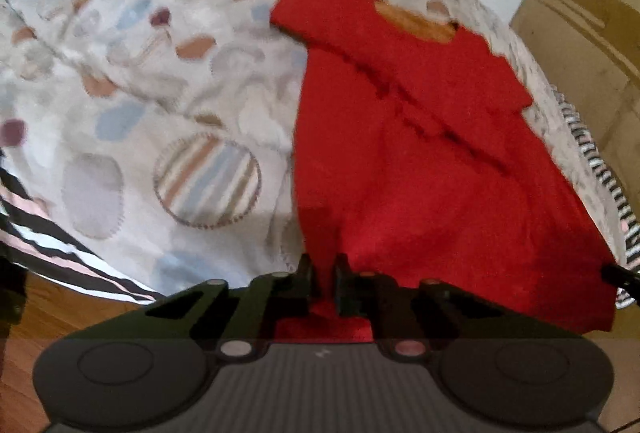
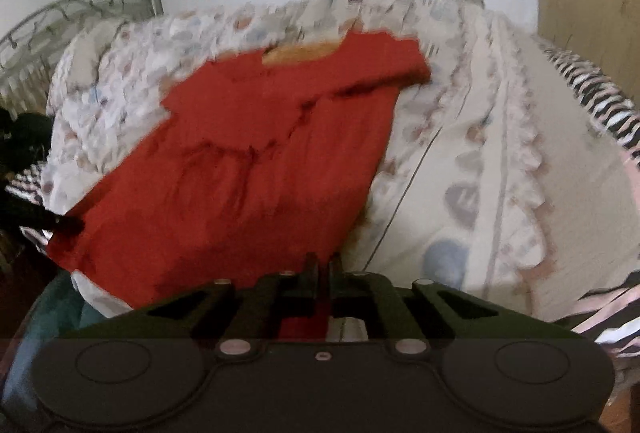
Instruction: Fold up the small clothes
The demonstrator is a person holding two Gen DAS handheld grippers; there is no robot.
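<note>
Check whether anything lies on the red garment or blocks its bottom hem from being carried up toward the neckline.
Nothing visible does. The left gripper and right gripper are each shut on the hem of the red garment, and its surface up to the orange neckline is bare, lying on the patterned bedspread.

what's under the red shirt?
The red shirt lies on a patterned quilt with stitched patches, which shows all around it. Beneath that, a black-and-white striped sheet shows at the edges. Whatever lies directly under the shirt is covered.
</note>
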